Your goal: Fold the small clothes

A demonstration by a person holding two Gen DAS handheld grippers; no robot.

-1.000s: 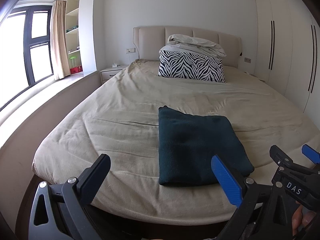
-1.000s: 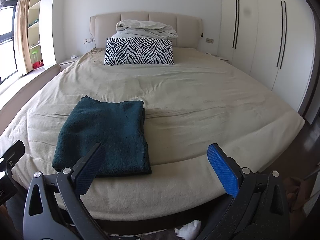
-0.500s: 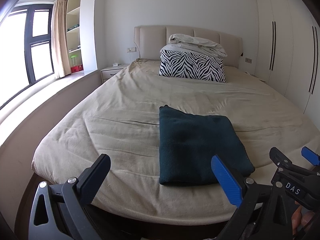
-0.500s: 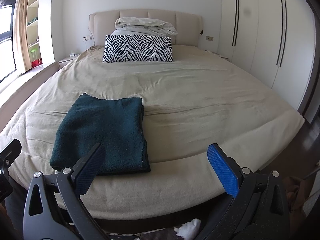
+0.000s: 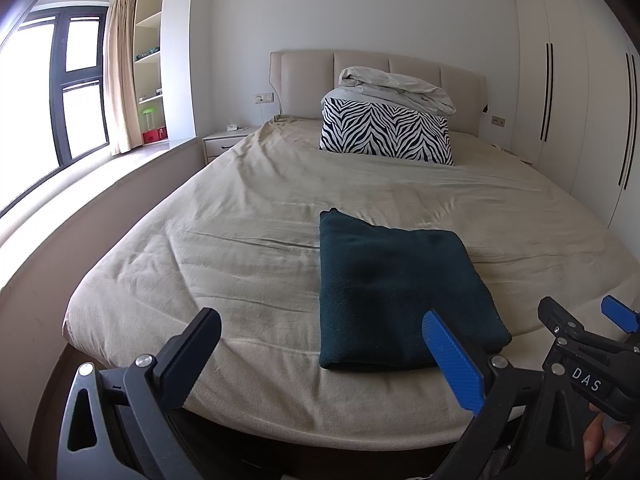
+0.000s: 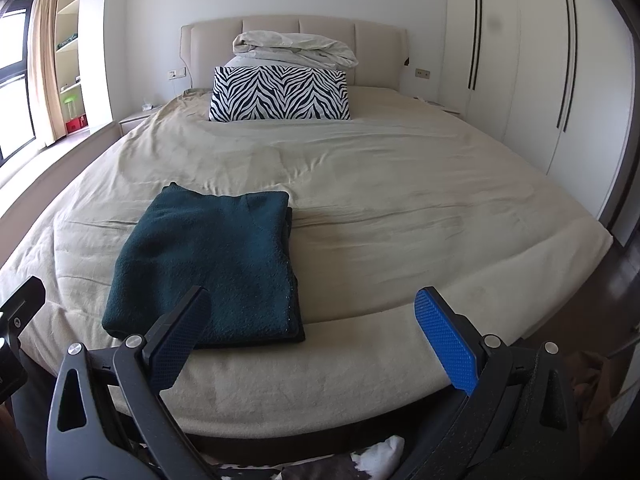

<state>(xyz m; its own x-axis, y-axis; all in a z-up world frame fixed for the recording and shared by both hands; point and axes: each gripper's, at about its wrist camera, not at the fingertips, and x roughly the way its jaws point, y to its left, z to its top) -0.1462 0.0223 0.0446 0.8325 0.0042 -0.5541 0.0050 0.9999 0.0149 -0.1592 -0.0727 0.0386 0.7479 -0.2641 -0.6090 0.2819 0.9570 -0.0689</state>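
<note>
A dark teal garment (image 5: 396, 292) (image 6: 216, 268) lies folded into a flat rectangle near the foot edge of the beige bed (image 5: 260, 248) (image 6: 420, 216). My left gripper (image 5: 324, 356) is open, held back off the foot of the bed with nothing between its fingers; its blue fingertip overlaps the garment's near right corner in the view. My right gripper (image 6: 316, 336) is also open and empty, off the bed edge to the garment's right. The right gripper (image 5: 580, 332) shows at the lower right of the left wrist view.
A zebra-print pillow (image 5: 386, 132) (image 6: 280, 94) with a rumpled duvet (image 6: 296, 46) on top sits at the headboard. White wardrobes (image 6: 532, 80) line the right wall. A window ledge (image 5: 80, 200) and nightstand (image 5: 224, 140) flank the left. White cloth (image 6: 380, 452) lies on the floor below.
Both grippers have drifted slightly back and the views have shifted a little. The folded garment has stayed where it was, and both grippers stayed open.
</note>
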